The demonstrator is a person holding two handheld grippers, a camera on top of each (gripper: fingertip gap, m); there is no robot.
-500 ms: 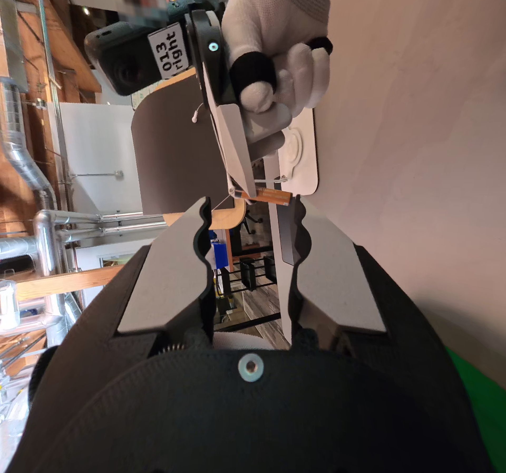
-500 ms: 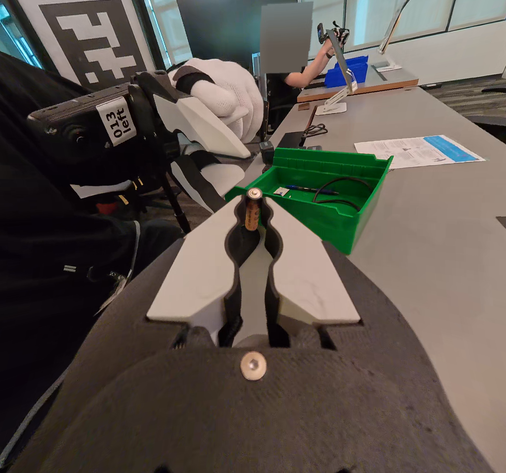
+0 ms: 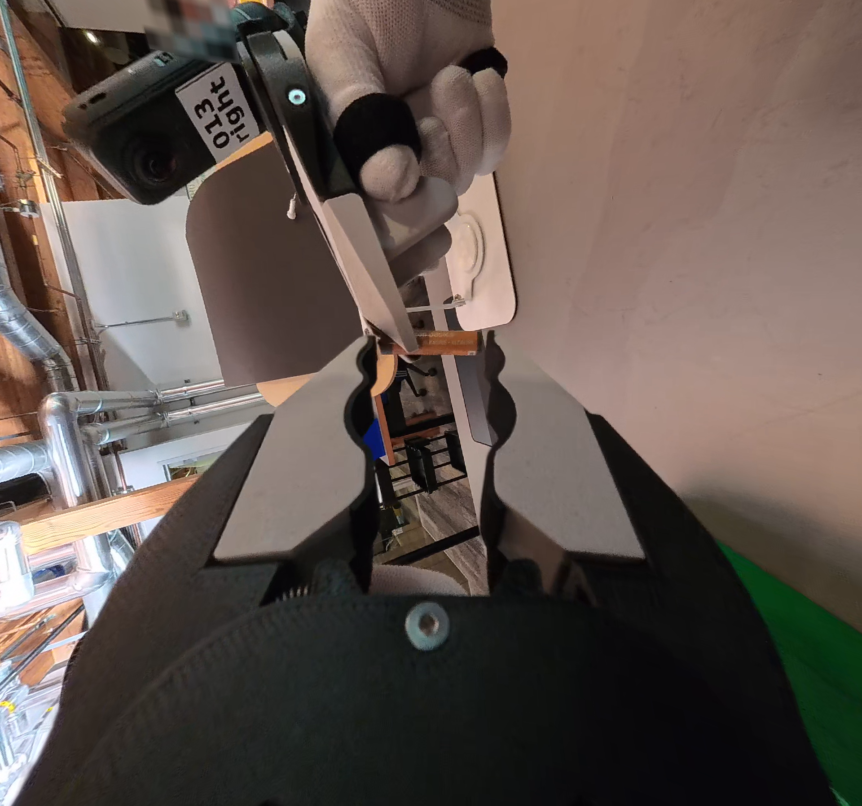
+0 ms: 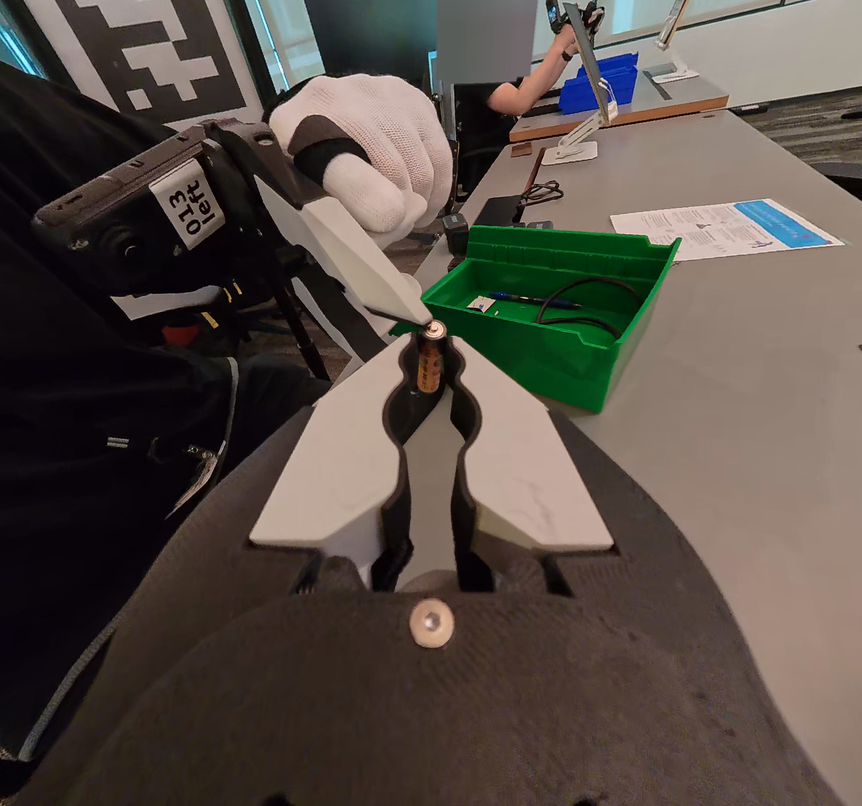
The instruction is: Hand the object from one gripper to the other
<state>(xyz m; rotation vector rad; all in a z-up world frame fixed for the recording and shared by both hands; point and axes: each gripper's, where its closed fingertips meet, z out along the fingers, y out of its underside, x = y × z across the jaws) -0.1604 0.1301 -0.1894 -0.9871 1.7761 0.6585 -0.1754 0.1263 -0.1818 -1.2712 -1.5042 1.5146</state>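
Right hand-held gripper (image 4: 431,349) in my grip pinches the small copper-and-black cylindrical battery (image 4: 429,360) upright between its white fingertips. My left hand-held gripper (image 3: 428,350) is spread wide, its fingertips flanking the battery's two ends, one tip touching the top cap. Behind sits the green plastic bin (image 4: 559,354) on the grey table (image 4: 727,433).

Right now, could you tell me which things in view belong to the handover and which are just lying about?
Part of the job:
- battery, clamped upright in the right gripper
- left gripper, open, its fingertips on either side of the battery

Just lying about:
- green bin on the table
- blue pen and black cable inside the bin
- printed sheet beyond the bin
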